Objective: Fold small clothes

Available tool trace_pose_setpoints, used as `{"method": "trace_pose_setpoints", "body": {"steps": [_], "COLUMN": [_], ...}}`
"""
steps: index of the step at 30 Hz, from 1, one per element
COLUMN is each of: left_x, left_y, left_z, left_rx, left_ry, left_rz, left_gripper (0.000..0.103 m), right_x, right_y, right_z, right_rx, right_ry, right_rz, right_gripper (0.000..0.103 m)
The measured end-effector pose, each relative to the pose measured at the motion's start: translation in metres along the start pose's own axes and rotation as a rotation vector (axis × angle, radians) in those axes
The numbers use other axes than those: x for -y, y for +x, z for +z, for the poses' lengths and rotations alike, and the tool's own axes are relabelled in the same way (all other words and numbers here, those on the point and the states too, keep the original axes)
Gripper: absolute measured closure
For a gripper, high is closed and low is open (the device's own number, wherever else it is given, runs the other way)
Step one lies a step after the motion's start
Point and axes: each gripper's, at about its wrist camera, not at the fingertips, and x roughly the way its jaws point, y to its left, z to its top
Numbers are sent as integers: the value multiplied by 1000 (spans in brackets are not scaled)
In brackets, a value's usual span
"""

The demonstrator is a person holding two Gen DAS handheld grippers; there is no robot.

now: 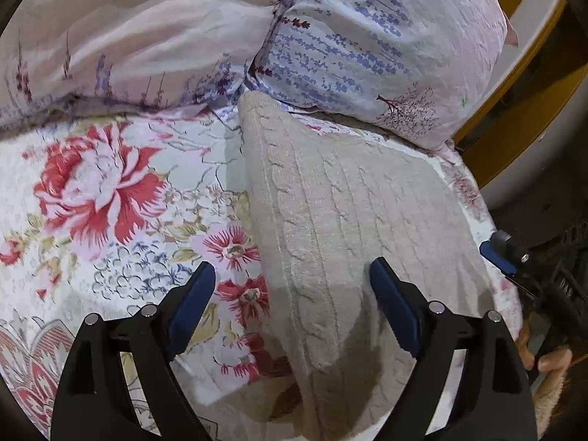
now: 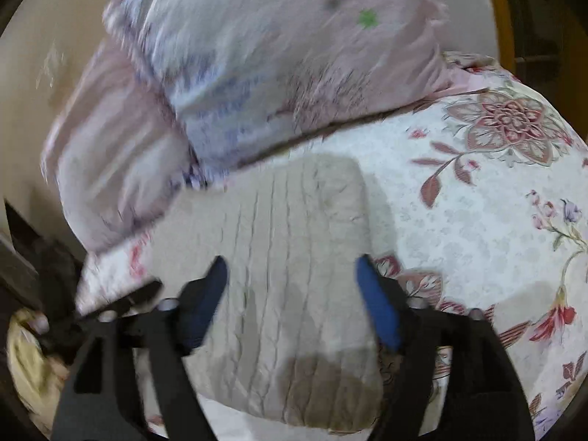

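Note:
A beige cable-knit sweater point(image 1: 330, 213) lies flat on a floral bedspread point(image 1: 110, 191). It also shows in the right wrist view point(image 2: 294, 257), somewhat blurred. My left gripper point(image 1: 292, 283) is open and empty above the sweater's left edge; its right finger is over the knit, its left finger over the bedspread. My right gripper point(image 2: 290, 279) is open and empty above the sweater, both fingers over the knit. The right gripper also shows at the right edge of the left wrist view point(image 1: 514, 261).
Two pillows in pink and lavender print point(image 1: 367, 36) point(image 1: 128, 44) lie at the head of the bed, behind the sweater point(image 2: 275, 73). The bedspread point(image 2: 477, 202) stretches to the right. A yellow wooden frame point(image 1: 514, 92) borders the bed's right side.

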Motion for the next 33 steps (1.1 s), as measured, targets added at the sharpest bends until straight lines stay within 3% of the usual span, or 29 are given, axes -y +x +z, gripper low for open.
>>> {"method": "trace_pose_setpoints", "body": {"steps": [2,5,10,13,19,24,25,28,33], "left_x": [-5,-6,-7,-9,-19,-23,-23,-26,-35], "left_y": [-2,-3,5,13,29,32,34,35,23], "left_z": [1,4,7,9,10,10,10,7,5], "left_rx": [-17,-22,-45,-63,-109,-97,-95,-93,-74], "left_ry": [-43,-70,-100,-120,-212,-242,-248,-260,-278], "left_rz": [-73,-137,-168,-179,-301,-328,-333,-344,-388], "left_gripper": [16,16,16,17,26,32,33,43,61], "right_x": [9,27,43,48,46,41,42,42,34], "right_y": [-4,5,31,44,69,79,81,86,71], "right_z": [8,16,17,17,13,8,6,1,-1], "right_rx": [2,-63,-152,-184,-270,-293,-301,-318,-265], "right_ry": [42,128,176,194,186,165,169,202,238], "right_rz": [9,71,75,128,223,299,313,369,426], "right_gripper": [22,22,22,22,37,42,48,67,73]}}
